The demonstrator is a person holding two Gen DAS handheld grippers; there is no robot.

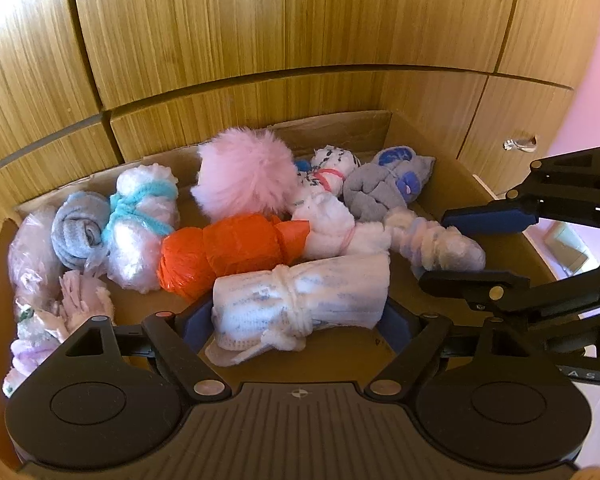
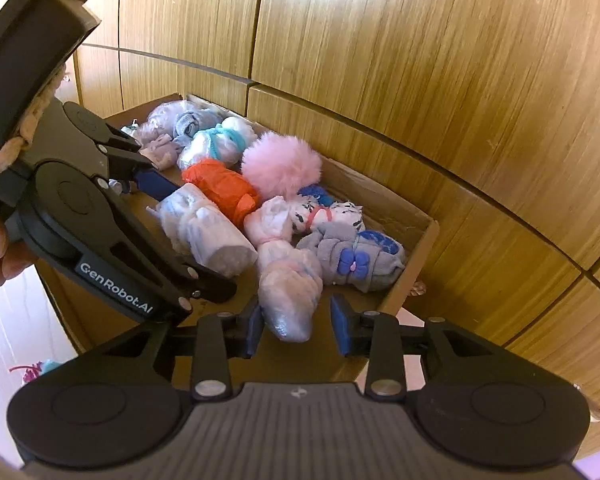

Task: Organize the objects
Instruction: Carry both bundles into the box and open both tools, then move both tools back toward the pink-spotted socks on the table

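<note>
You're working over the box [image 1: 432,136], and it's filling up. Far left, a pink bag [image 1: 30,256] is lying along the wall, with a grey sock [image 1: 78,230] and a blue-tied bundle [image 1: 144,224] beside it. In the middle, the orange roll [image 1: 228,248] is sitting under the pompom [image 1: 246,170]. Your left gripper [image 1: 300,316] is straddling the white roll [image 1: 304,302], fingers on either side; whether it's pinching or letting go, I cannot tell. Looks like you're placing it in the front row. To the right, your right gripper [image 2: 296,324] is spread wide around the tip of the pale bundle [image 2: 290,280], not squeezing it. The floral sock [image 2: 360,256] is lying in the far right corner. Next, you'll likely be pulling both grippers back cleanly, without dragging the soft bundles out.
</note>
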